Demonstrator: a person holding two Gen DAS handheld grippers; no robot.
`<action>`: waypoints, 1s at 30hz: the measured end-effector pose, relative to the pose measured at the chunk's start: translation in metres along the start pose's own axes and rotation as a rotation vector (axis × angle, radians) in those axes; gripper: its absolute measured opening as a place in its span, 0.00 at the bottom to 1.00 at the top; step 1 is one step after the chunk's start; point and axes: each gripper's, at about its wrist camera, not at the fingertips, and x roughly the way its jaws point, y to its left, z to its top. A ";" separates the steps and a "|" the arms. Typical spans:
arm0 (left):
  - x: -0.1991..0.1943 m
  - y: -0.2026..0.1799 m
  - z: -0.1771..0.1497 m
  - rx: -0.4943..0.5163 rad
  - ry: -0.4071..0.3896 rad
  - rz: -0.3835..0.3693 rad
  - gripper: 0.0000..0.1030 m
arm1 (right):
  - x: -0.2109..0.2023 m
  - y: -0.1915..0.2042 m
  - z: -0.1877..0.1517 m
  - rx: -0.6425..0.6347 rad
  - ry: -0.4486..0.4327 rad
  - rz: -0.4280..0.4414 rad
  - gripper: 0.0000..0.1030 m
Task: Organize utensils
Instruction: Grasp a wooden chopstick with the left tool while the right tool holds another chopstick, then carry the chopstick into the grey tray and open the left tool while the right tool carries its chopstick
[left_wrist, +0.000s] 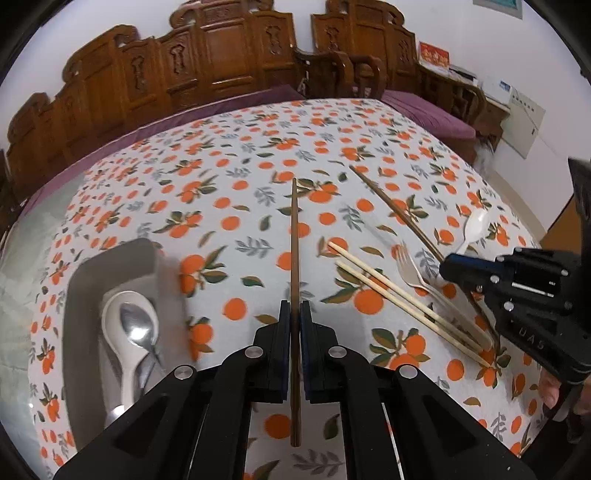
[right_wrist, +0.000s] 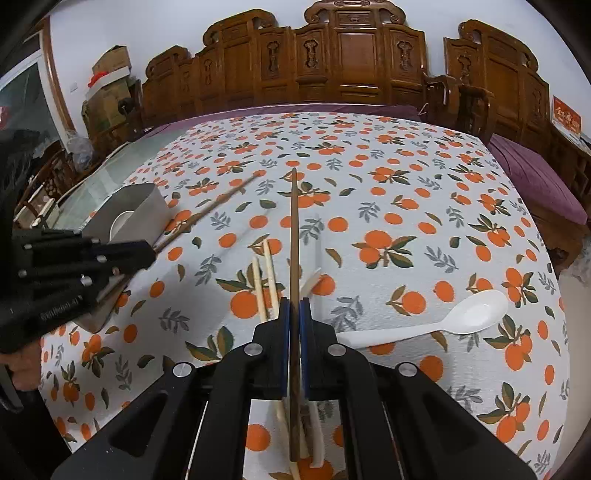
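Observation:
My left gripper (left_wrist: 294, 310) is shut on a dark brown chopstick (left_wrist: 294, 236), held above the table. My right gripper (right_wrist: 294, 306) is shut on a second dark brown chopstick (right_wrist: 294, 236), also seen in the left wrist view (left_wrist: 391, 210). A grey tray (left_wrist: 110, 266) at the left holds a white spoon (left_wrist: 123, 332) and a metal spoon (left_wrist: 136, 328); it shows in the right wrist view (right_wrist: 129, 210) too. Two pale chopsticks (left_wrist: 399, 299), a white plastic fork (left_wrist: 421, 280) and a white spoon (right_wrist: 461, 317) lie on the cloth.
The table carries an orange-print cloth (left_wrist: 240, 206). Carved wooden chairs (left_wrist: 166, 74) with purple cushions (left_wrist: 436, 114) line the far side. The left gripper's body (right_wrist: 74, 269) shows at the left of the right wrist view; the right gripper's body (left_wrist: 517, 291) at the right of the left one.

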 end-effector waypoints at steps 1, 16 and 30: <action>-0.002 0.003 0.000 -0.005 -0.004 0.000 0.04 | 0.000 0.003 0.000 -0.004 0.000 0.004 0.06; -0.041 0.039 -0.029 -0.040 -0.039 0.010 0.04 | -0.007 0.048 -0.001 -0.095 -0.006 0.043 0.06; -0.089 0.082 -0.048 -0.088 -0.063 0.076 0.04 | -0.031 0.097 0.006 -0.130 -0.062 0.122 0.06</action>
